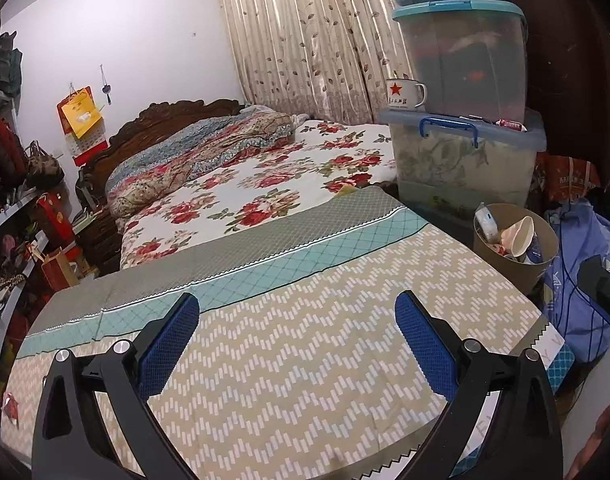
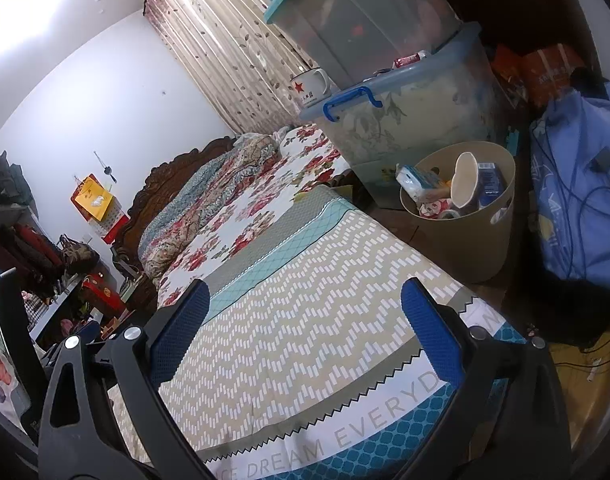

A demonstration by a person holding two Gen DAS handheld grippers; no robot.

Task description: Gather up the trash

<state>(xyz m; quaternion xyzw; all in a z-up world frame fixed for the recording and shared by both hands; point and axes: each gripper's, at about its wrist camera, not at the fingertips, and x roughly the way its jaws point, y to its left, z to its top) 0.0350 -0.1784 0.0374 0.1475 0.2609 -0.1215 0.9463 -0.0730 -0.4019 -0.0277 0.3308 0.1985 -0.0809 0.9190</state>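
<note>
A tan round trash bin stands on the floor at the right of the table. It holds a paper cup, a tissue pack, a blue carton and other scraps. My left gripper hovers open over the zigzag-patterned cloth, nothing between its blue pads. Over the same cloth, near its front right corner, my right gripper is open and empty too. No loose trash shows on the cloth. Part of the right gripper's black body shows at the left wrist view's right edge.
Stacked clear storage boxes with an enamel mug stand behind the bin. A flowered bed lies beyond the table. Shelves with bags line the left wall. Blue fabric with cables is piled on the right.
</note>
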